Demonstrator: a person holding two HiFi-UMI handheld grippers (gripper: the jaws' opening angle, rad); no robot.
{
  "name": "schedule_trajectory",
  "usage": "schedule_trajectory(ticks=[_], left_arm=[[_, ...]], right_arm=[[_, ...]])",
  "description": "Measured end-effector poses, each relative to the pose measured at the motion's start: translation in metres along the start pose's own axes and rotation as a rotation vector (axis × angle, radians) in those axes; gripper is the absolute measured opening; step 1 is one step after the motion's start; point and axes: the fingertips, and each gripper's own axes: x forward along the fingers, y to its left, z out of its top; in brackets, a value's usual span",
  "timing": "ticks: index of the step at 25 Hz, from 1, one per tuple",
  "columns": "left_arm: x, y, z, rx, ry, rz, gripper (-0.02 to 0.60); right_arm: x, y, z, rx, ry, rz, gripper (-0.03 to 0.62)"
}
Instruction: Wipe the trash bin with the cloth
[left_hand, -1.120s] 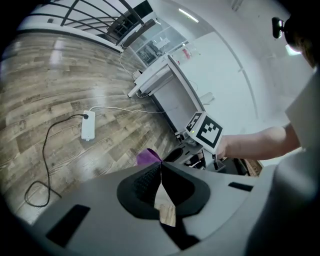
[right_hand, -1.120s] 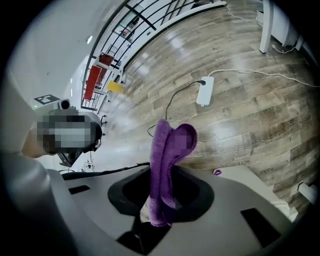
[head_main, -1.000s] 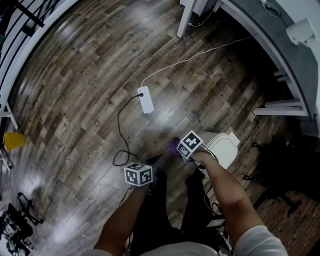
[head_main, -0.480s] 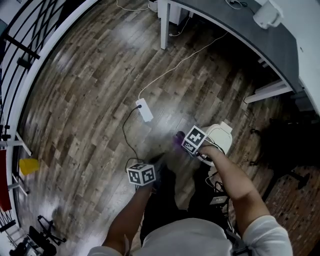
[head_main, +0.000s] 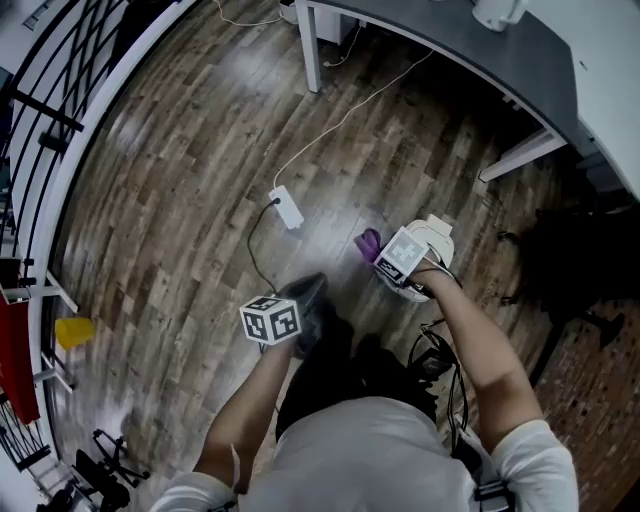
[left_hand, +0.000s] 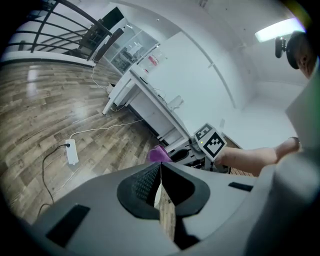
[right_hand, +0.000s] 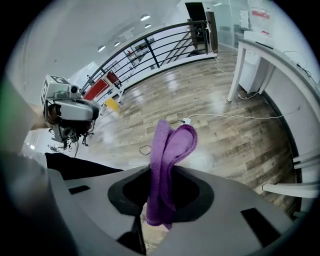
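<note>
A purple cloth (head_main: 367, 243) hangs folded from my right gripper (head_main: 378, 252), which is shut on it. In the right gripper view the cloth (right_hand: 168, 155) sticks up between the jaws of that gripper (right_hand: 162, 172). The white trash bin (head_main: 438, 233) stands on the floor right under the right gripper and is half hidden by its marker cube. My left gripper (head_main: 306, 293) hovers to the bin's left, apart from it. Its jaws (left_hand: 160, 166) are shut with nothing between them. The left gripper view shows the cloth (left_hand: 159, 154) ahead.
A white power strip (head_main: 286, 207) with a dark cable and a white cord lies on the wood floor beyond the grippers. A grey desk (head_main: 480, 55) with white legs runs along the top right. A railing (head_main: 40, 110) borders the left. A yellow object (head_main: 74, 331) sits at the far left.
My right gripper with the cloth has moved up and right, closer over the bin. The left gripper has stayed shut and about in place. The head view has tilted.
</note>
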Motion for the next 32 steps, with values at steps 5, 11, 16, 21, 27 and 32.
schedule_trajectory(ticks=[5,11,16,21,27,32], left_arm=[[-0.008,-0.046,-0.015,0.030,0.008,-0.027,0.005],[-0.024,-0.098,-0.047,0.092,0.023,-0.062,0.005],[-0.037,-0.128,-0.059,0.114,-0.014,-0.063,0.005],[-0.043,-0.163,-0.060,0.161,-0.045,-0.080,0.005],[-0.048,-0.206,-0.058,0.204,-0.062,-0.130,0.005],[-0.055,-0.230,-0.055,0.235,-0.043,-0.191,0.005]], right_arm=[[-0.043,-0.004,-0.036,0.019,-0.093,-0.075,0.101],[-0.089,0.008,-0.089,0.054,-0.208,-0.149,0.101],[-0.121,0.017,-0.128,0.047,-0.294,-0.232,0.101],[-0.160,0.019,-0.162,0.026,-0.366,-0.332,0.101],[-0.216,0.026,-0.194,0.043,-0.443,-0.417,0.101],[-0.260,0.046,-0.212,0.156,-0.564,-0.455,0.101]])
